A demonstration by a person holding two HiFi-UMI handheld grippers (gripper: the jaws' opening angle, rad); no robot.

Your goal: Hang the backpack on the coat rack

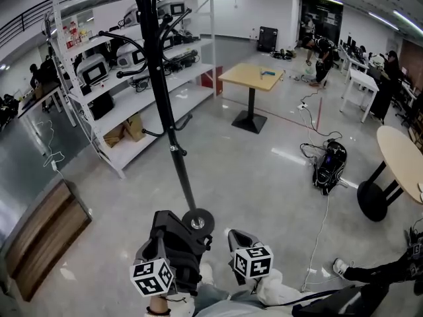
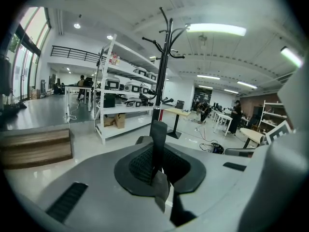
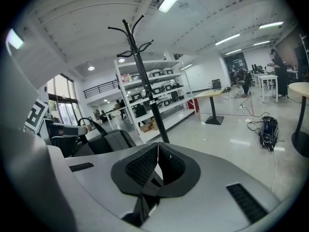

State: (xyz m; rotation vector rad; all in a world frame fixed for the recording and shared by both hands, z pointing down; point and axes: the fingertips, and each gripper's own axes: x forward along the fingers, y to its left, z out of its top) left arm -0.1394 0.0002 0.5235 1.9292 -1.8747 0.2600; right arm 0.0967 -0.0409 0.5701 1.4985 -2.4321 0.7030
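At the foot of the coat rack [image 1: 162, 91], the left claw [image 2: 155, 166] is clamped on a dark strap [image 2: 158, 137] of the backpack [image 1: 177, 243], the strap standing upright between its pads. The right claw [image 3: 157, 151] rides beside it with its jaws pressed together on nothing. The backpack hangs low on the person's left, just beside the rack's round base [image 1: 197, 222] and close above the floor [image 1: 264, 177]. Beyond, the black pole climbs to curved hooks [image 2: 166, 37] well above both claws, with white shelving [image 1: 132, 104] behind.

Judged from here, hanging has not begun and a long lift remains. One narrow strap carries the whole bag, so it could slide through the pads on the way up. The bag could also swing against the pole and rock the rack on its small base. With the right claw shut and empty, nothing would steady the load or spread the strap over a hook.
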